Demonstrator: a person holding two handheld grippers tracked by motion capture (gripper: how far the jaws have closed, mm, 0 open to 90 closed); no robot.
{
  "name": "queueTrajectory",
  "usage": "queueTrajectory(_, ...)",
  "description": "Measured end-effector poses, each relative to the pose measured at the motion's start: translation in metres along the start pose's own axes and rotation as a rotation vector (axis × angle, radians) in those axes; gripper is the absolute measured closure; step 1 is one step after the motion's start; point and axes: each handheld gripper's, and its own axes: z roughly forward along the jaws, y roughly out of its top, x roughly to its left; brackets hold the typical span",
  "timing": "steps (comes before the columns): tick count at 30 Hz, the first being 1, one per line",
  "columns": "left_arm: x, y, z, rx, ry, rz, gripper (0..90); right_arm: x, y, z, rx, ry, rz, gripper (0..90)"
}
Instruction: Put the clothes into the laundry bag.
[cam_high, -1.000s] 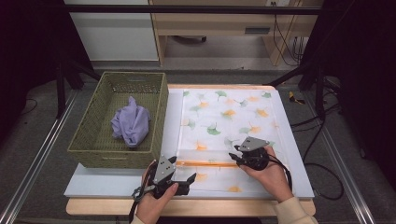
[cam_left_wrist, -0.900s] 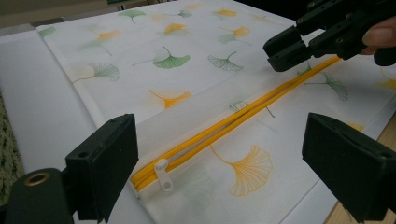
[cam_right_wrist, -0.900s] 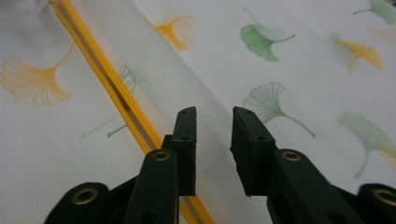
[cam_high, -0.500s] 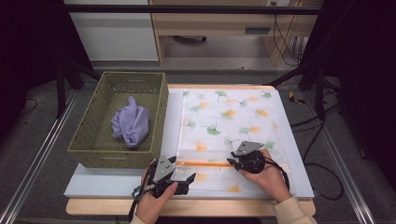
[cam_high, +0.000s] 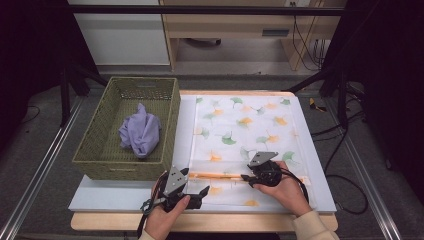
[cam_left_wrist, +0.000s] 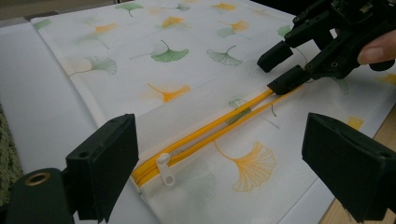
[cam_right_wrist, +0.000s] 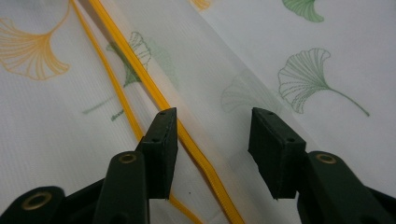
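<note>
A white mesh bag (cam_high: 245, 125) printed with ginkgo leaves lies flat on the white board (cam_high: 312, 165). Its orange zipper (cam_high: 215, 175) runs along the near end and gapes partly. The white zipper pull (cam_left_wrist: 166, 169) sits at the zipper's left end. My left gripper (cam_high: 202, 192) rests just left of that end, jaws wide apart (cam_left_wrist: 222, 140) with nothing between them. My right gripper (cam_high: 245, 177) is down on the zipper farther right. Its jaws (cam_right_wrist: 212, 135) have just been opening; they straddle the far zipper tape (cam_right_wrist: 140, 79) without pressing it.
A green woven basket (cam_high: 172, 125) stands left of the board, with a crumpled purple cloth (cam_high: 140, 132) inside. The board rests on a wooden table edge (cam_high: 225, 221) close to the person. Metal rails and cables run along both sides.
The right hand has crept slightly left and nearer along the zipper. The left hand has stayed put.
</note>
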Motion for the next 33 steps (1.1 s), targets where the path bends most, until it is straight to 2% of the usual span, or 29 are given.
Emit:
queueTrajectory(3,0.001,0.000,0.000,-0.001,0.002,-0.001,10.5,-0.003,-0.001,0.001,-0.005,0.020,0.017,57.9)
queueTrajectory(6,0.001,0.000,0.001,0.002,0.005,-0.005,10.5,-0.008,-0.002,0.001,-0.014,0.048,0.049,67.1)
queueTrajectory(8,0.001,0.000,0.001,0.004,0.006,-0.005,10.5,-0.010,-0.003,0.001,-0.019,0.049,0.063,70.7)
queueTrajectory(9,0.001,0.000,0.001,0.006,0.006,-0.003,10.5,-0.013,-0.005,0.001,-0.026,0.052,0.078,76.0)
queueTrajectory(11,0.000,0.000,0.002,0.006,0.004,-0.001,10.5,-0.014,-0.004,0.001,-0.023,0.048,0.090,80.7)
queueTrajectory(12,0.000,0.000,0.002,0.006,0.004,-0.001,10.5,-0.014,-0.004,0.001,-0.023,0.048,0.090,80.7)
queueTrajectory(14,-0.001,-0.001,0.002,0.008,0.001,0.004,10.5,-0.015,-0.002,0.002,-0.012,0.032,0.093,86.4)
queueTrajectory(18,-0.001,-0.001,0.002,0.006,0.001,0.001,10.5,-0.016,0.000,0.002,-0.009,-0.001,0.095,87.8)
queueTrajectory(26,0.002,0.000,0.001,0.008,0.007,-0.003,10.5,-0.019,0.004,-0.002,-0.029,-0.020,0.104,88.3)
queueTrajectory(33,0.000,0.000,0.002,0.011,0.006,0.000,10.5,-0.019,0.013,-0.017,-0.111,-0.044,0.120,88.6)
